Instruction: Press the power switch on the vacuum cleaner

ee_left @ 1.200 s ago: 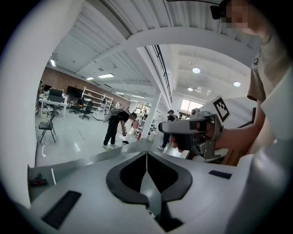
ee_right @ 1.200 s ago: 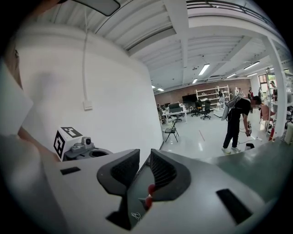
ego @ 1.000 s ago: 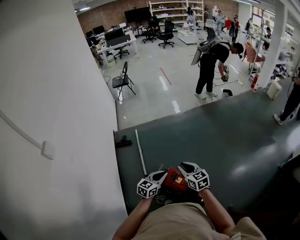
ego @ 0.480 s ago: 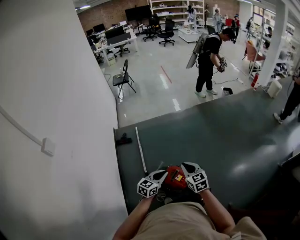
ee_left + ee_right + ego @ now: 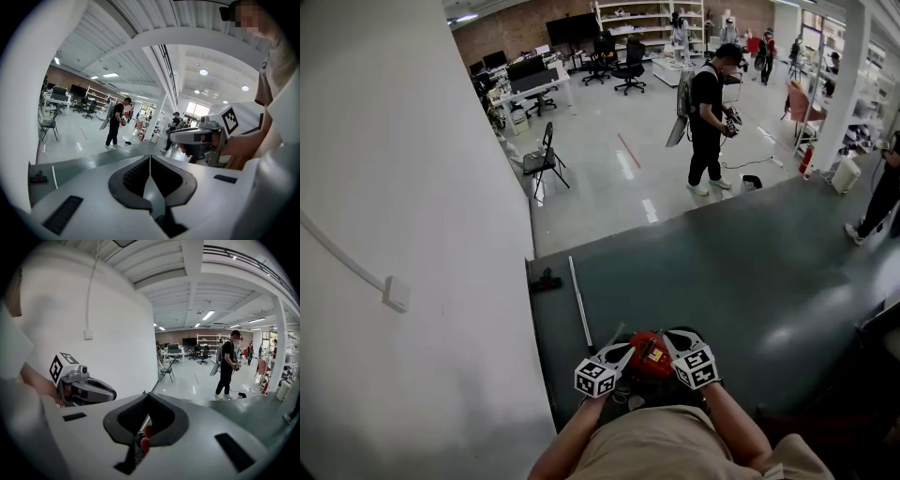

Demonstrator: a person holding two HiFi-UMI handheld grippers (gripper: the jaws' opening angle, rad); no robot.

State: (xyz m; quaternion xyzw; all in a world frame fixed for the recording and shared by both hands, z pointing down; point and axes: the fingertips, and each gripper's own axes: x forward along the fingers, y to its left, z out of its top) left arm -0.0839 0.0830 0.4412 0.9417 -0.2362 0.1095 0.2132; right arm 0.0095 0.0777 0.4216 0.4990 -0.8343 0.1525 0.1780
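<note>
A big white wall [image 5: 403, 187] fills the left of the head view. Dark green floor [image 5: 750, 281] runs out ahead to a paler, glossy floor [image 5: 609, 131]. Out on that pale floor a standing person [image 5: 705, 122] faces right with something in both hands, and a folding chair [image 5: 542, 159] sits near the wall's corner.

Down at the bottom edge, here's the one that matters: the red vacuum cleaner [image 5: 649, 356] is on the green floor right in front of the wearer's knees. It sits between the two marker cubes, a yellow label showing on top. The switch itself is too small to pick out.

The left gripper [image 5: 150, 158] is held just to the vacuum cleaner's left. Its jaws are closed tip to tip with nothing between them, only floor showing through the gap behind the tips.

The right gripper [image 5: 149, 395] is just to the right, jaws likewise brought together at the tips. There's a glimpse of red through the opening below them. Whether it touches the machine, I can't say.

A thin white tube [image 5: 579, 305] lies on the green floor, running away from the vacuum cleaner. A small black brush head [image 5: 546, 279] lies beside its far end, against the wall. A small white box [image 5: 396, 296] is fixed to the wall.
</note>
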